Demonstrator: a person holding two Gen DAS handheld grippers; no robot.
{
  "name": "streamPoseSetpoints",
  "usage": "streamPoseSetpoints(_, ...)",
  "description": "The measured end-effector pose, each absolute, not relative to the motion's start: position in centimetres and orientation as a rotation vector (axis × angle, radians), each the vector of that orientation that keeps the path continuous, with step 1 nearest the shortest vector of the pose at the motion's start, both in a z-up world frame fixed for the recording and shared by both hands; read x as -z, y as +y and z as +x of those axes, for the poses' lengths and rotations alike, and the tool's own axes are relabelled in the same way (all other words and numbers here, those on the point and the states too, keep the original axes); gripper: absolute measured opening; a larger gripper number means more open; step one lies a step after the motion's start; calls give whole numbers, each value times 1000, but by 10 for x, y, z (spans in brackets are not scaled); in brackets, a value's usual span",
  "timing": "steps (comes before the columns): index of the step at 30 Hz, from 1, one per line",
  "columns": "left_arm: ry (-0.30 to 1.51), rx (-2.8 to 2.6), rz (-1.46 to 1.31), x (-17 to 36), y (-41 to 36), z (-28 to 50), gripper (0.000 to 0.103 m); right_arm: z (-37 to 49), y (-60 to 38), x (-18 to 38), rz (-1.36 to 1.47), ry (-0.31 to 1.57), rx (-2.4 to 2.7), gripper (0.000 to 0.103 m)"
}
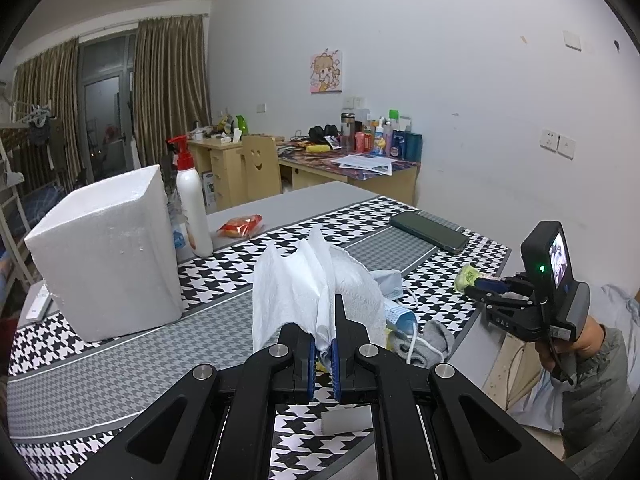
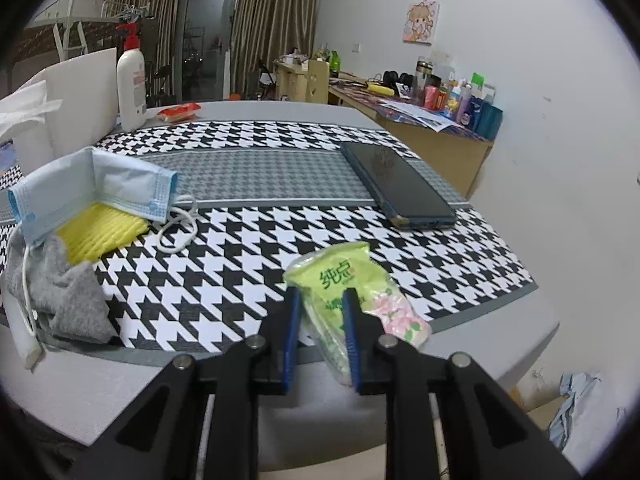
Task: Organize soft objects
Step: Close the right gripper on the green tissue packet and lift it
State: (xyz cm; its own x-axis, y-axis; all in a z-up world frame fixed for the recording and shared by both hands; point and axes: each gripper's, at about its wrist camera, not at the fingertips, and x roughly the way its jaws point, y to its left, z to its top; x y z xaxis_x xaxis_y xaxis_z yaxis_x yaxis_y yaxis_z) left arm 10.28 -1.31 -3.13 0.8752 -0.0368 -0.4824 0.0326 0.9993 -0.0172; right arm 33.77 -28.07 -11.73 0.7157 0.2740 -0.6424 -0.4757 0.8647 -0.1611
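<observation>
Right tongs are pinching the green tissue pack between both blue pads, jaws narrow, gripping its near half; the pack's long axis is running roughly along the tongs' pointing line, far end sticking out over the houndstooth mat at the table front edge. Left tongs are clamped shut on a crumpled white paper towel, holding it upright above the mat. The soft pile is lying to the left of the right tongs and just beyond the left ones: grey sock nearest, then yellow foam net, blue face mask draped over it. So the pack probably needs to travel left toward that pile; the right hand is already carrying it and is angled down over the table corner, wrist low. The left hand is pointing down more shallowly. Farther out, phone is lying on the mat to the right, clear of that path. Foam box is sitting at far left with the lotion bottle beside it.
</observation>
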Motion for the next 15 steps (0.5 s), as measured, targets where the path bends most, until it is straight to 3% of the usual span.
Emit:
streamPoseSetpoints(5, 499, 26, -9, 31, -8, 101, 6, 338, -277, 114, -335, 646, -430, 9)
streamPoseSetpoints(15, 493, 13, -19, 28, 0, 96, 6, 330, -275, 89, -302, 583, -451, 6)
